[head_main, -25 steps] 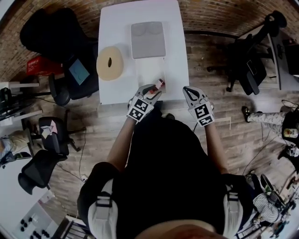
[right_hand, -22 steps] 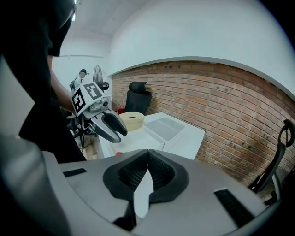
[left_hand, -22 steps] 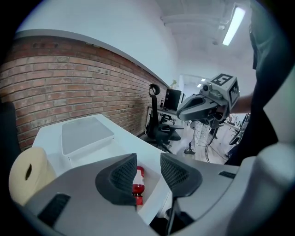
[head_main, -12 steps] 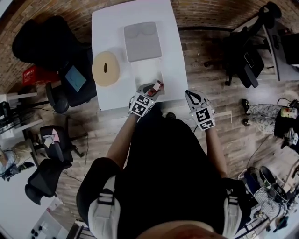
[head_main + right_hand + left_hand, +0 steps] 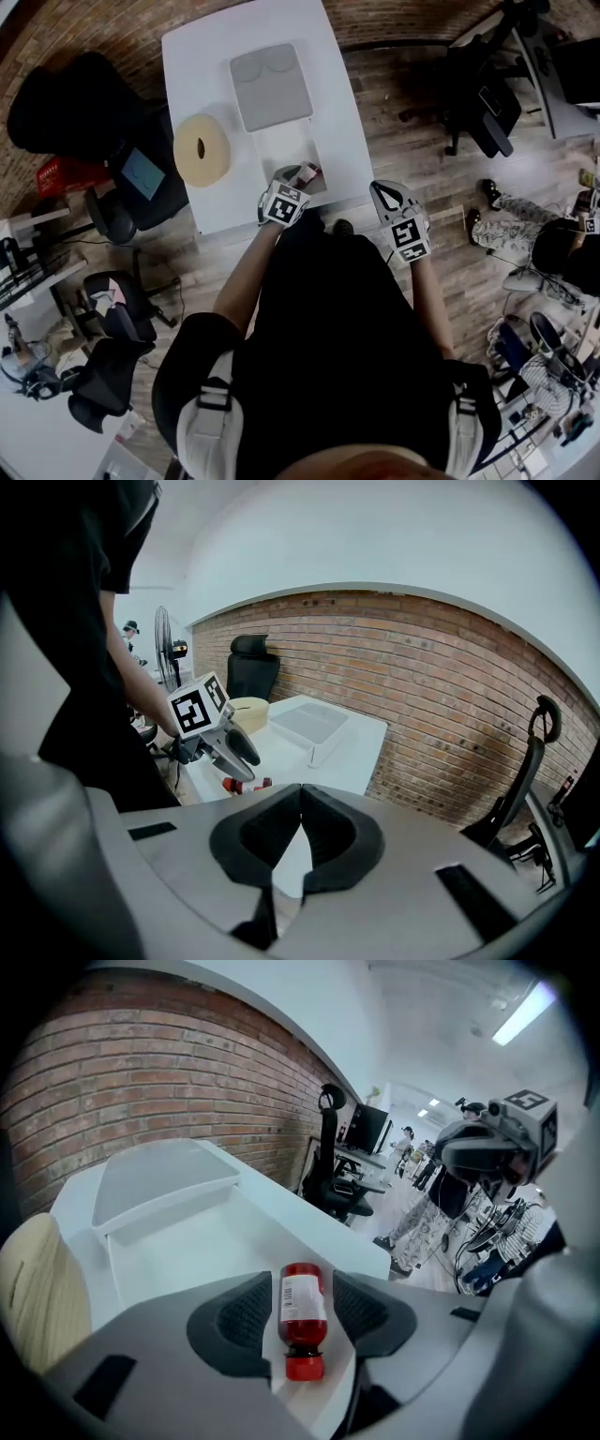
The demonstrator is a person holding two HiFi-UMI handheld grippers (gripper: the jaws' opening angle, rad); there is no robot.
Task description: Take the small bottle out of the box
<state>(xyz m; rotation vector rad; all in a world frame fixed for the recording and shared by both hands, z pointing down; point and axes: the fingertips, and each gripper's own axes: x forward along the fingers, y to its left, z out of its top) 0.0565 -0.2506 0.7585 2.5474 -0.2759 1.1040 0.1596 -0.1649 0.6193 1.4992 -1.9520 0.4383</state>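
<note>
A: Going L to R, what's sitting where?

B: A cream roll (image 5: 201,150) is lying at the table's (image 5: 202,56) left edge. The box (image 5: 284,150) is sitting mid-table w/ its lid (image 5: 270,86) lying open behind it.

A: And the small bottle (image 5: 302,1314)?

B: It's lying on its side near the table's front edge, just in front of the box and, by the look of it, already outside. The cap (image 5: 304,1365) is pointing back at the left gripper (image 5: 302,1288).

A: Is that gripper holding it?

B: No. Its fingers (image 5: 246,1316) are opening and flanking the bottle on both sides w/ a thin gap each side, so nothing is pressing.

A: How's it going to handle?

B: I'm guessing light, stiff plastic. Being round & smooth, it's probably going to roll or slip if nudged. I'd be taking it across the body at the label (image 5: 300,1293), not at the narrower neck or cap.

A: And the R side?

B: The right gripper (image 5: 301,791) is hanging off the table's front edge, well apart from the bottle. Its fingers are meeting at the tips w/ nothing btwn them.
</note>
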